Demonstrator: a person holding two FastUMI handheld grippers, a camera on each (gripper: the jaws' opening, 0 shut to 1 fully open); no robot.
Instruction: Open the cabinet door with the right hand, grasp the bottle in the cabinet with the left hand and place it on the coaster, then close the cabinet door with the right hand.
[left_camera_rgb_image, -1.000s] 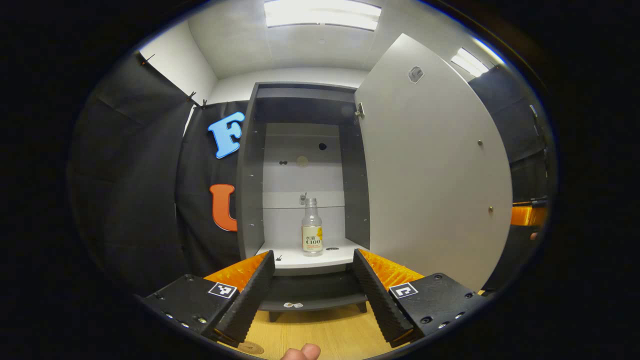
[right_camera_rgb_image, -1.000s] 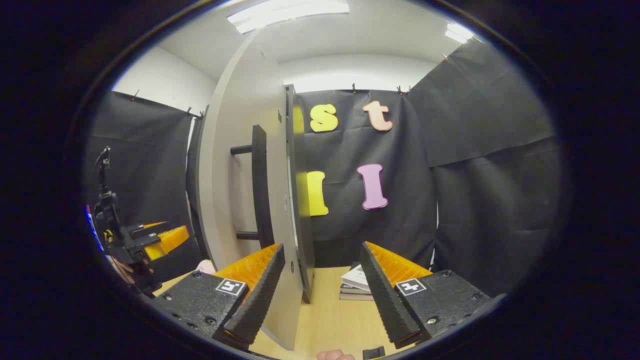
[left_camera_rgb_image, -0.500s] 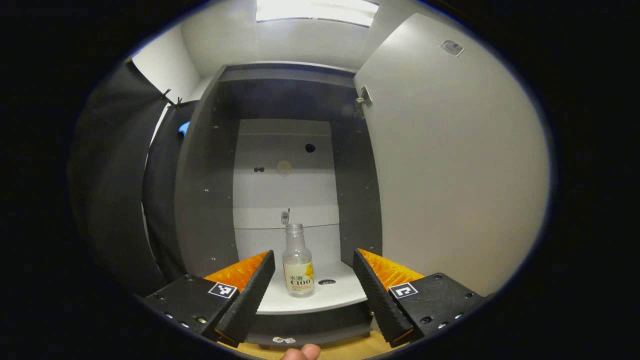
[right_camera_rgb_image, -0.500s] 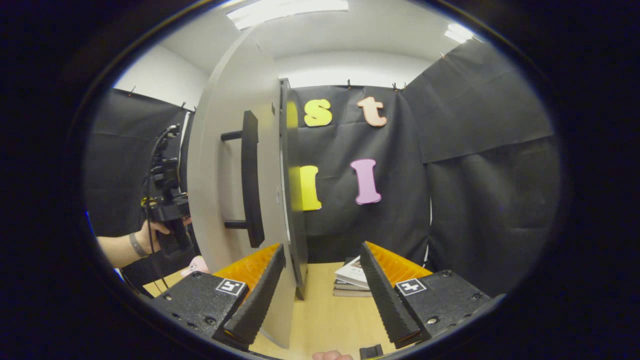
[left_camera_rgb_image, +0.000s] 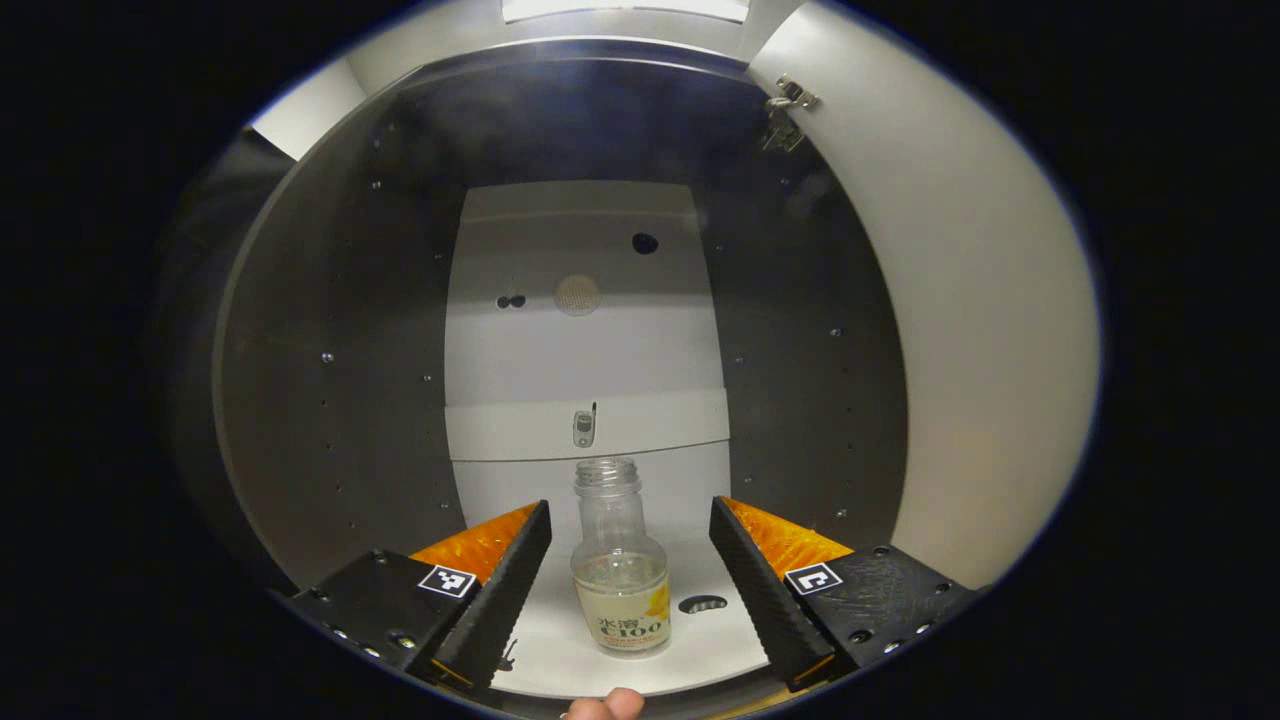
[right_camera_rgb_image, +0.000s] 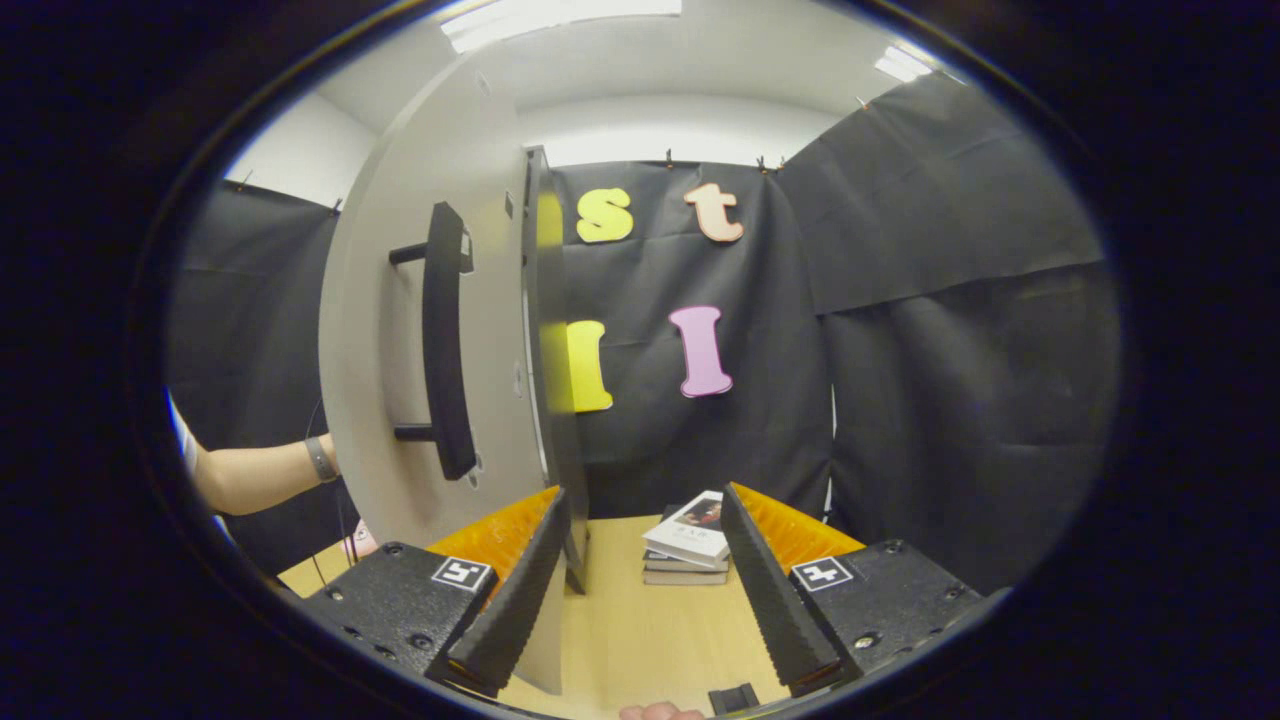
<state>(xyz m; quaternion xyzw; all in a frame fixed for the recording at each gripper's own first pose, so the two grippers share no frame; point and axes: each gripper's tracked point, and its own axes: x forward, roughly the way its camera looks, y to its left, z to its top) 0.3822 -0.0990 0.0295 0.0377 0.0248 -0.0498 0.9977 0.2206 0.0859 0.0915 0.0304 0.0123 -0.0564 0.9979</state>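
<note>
My left gripper (left_camera_rgb_image: 628, 585) reaches inside the cabinet (left_camera_rgb_image: 330, 330) with its fingers spread wide, and the clear, capless bottle (left_camera_rgb_image: 621, 570) stands upright on the white shelf (left_camera_rgb_image: 560, 650) between them, touching neither. My right gripper (right_camera_rgb_image: 640, 580) is also spread apart and holds nothing, hanging over the wooden bench (right_camera_rgb_image: 640, 640) just beside the open cabinet door (right_camera_rgb_image: 400, 330), whose dark handle (right_camera_rgb_image: 445, 340) faces me. A stack of books (right_camera_rgb_image: 688, 552) lies on the bench ahead, and a forearm (right_camera_rgb_image: 260, 475) shows past the door's far side.

Bottle (left_camera_rgb_image: 620, 575): clear, with white and yellow label. Cabinet (left_camera_rgb_image: 330, 350): dark grey walls, white shelf. Door (right_camera_rgb_image: 390, 330): light grey, black handle (right_camera_rgb_image: 445, 340). Counter (right_camera_rgb_image: 650, 630): light wood. Books (right_camera_rgb_image: 688, 548): white cover.
</note>
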